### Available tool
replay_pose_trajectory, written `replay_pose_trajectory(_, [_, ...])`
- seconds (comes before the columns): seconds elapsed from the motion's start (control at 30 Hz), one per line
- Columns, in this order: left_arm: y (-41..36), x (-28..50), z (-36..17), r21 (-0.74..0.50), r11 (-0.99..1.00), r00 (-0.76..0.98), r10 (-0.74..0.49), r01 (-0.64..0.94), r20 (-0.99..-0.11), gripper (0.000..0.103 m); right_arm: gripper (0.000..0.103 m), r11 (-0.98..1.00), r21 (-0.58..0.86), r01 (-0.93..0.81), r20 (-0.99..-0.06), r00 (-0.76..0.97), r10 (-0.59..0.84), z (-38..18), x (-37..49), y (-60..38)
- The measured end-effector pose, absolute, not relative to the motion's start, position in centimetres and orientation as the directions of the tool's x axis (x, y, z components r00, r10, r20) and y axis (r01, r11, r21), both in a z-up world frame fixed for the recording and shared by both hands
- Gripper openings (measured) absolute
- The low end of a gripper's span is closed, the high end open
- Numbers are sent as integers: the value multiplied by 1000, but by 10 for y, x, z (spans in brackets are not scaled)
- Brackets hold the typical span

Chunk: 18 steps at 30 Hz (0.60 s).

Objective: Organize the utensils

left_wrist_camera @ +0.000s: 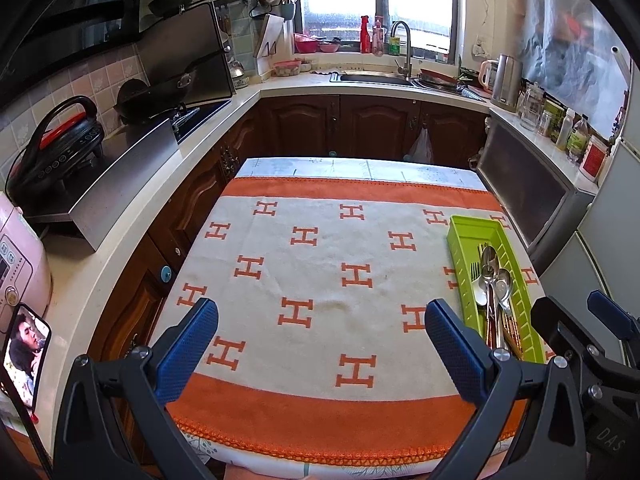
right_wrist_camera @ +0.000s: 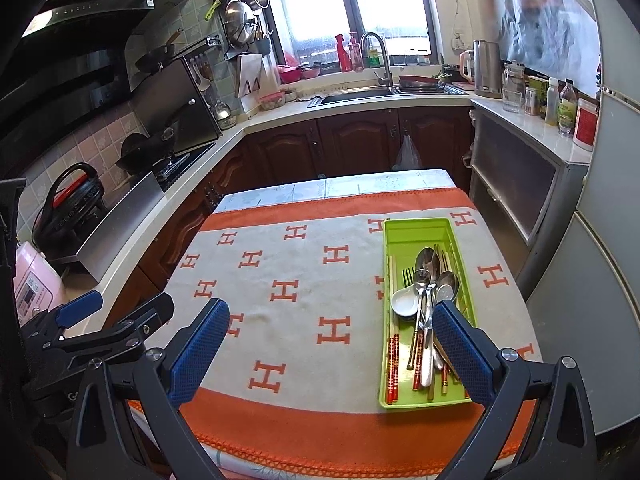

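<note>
A lime green tray lies on the right side of the table and holds metal spoons, a fork, a white ceramic spoon and red-tipped chopsticks. In the left wrist view the same tray sits at the right with the spoons in it. My left gripper hovers open over the near middle of the cloth, holding nothing. My right gripper is open too, its right finger over the tray's near end. Each gripper shows at the edge of the other's view.
The table carries an orange and cream cloth with an H pattern. Counters wrap around it: a stove and pans at the left, a sink under the window, bottles and a kettle at the right. A phone stands at the left edge.
</note>
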State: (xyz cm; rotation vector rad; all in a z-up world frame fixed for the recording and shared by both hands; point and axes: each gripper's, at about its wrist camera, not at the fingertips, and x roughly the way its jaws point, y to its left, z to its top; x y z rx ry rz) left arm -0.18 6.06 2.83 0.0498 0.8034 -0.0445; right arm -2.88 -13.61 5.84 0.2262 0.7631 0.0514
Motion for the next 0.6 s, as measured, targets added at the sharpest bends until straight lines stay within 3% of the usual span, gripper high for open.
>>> replay_pose_trajectory(0.6, [62,-6,28,27,998,696,-17,52,-718,102,103,970,239,50,-667,734,127,51,-34,-128])
